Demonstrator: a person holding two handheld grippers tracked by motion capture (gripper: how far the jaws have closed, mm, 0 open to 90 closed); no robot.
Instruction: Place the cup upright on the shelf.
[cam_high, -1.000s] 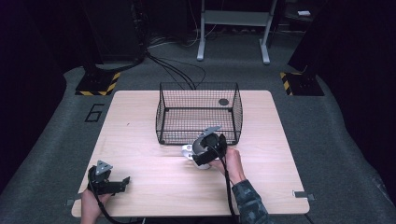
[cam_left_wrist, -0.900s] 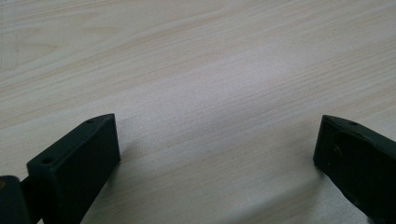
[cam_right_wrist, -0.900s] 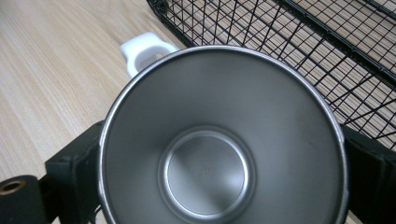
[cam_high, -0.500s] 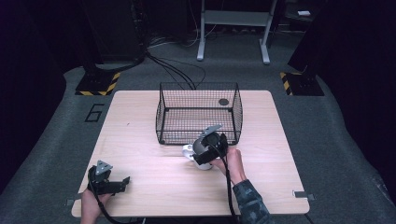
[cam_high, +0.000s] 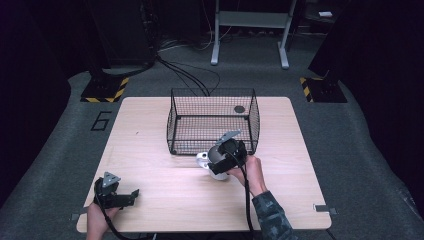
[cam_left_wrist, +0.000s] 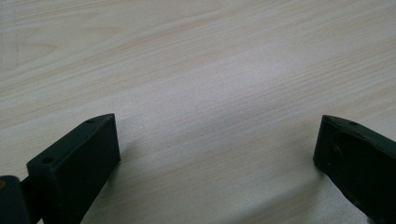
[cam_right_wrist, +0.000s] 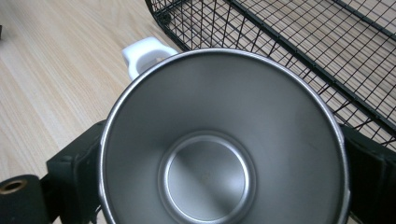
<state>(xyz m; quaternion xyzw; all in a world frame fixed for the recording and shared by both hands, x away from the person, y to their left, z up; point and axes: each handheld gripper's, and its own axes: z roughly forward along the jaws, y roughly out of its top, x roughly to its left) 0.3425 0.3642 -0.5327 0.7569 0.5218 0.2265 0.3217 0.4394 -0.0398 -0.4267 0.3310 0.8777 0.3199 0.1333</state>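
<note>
At the table's (cam_high: 150, 125) near left corner we had the left gripper (cam_high: 131, 195) resting low on the wood, jaws pointing toward the right edge. In the left gripper view its two black jaws stood wide apart with bare wood grain between them, nothing held. That whole left half of the table was free board, from the near edge up to the far one.

Moving right, toward the middle, we found the steel cup (cam_high: 216, 159) with the white handle (cam_high: 202, 160), just in front of the wire basket's (cam_high: 175, 120) near wall. The right gripper (cam_high: 223, 161) was clamped on it: in the right gripper view we saw a jaw pressed against each side of the cup's (cam_right_wrist: 219, 154) rim, and we looked straight down its bore to the round bottom. So the cup's long axis ran along the jaws, mouth turned back toward the gripper's camera, base pointing away. From the high view we could not tell whether the cup touched the table. Its handle (cam_right_wrist: 144, 53) stuck out sideways, toward the table's left edge, near the basket's (cam_right_wrist: 299, 51) near left corner but apart from the wire.

The basket sat at the far middle of the table, open at the top, with a small dark disc (cam_high: 239, 109) in its far right corner. To the right of the hand (cam_high: 252, 172), the board ran clear to the right edge.
</note>
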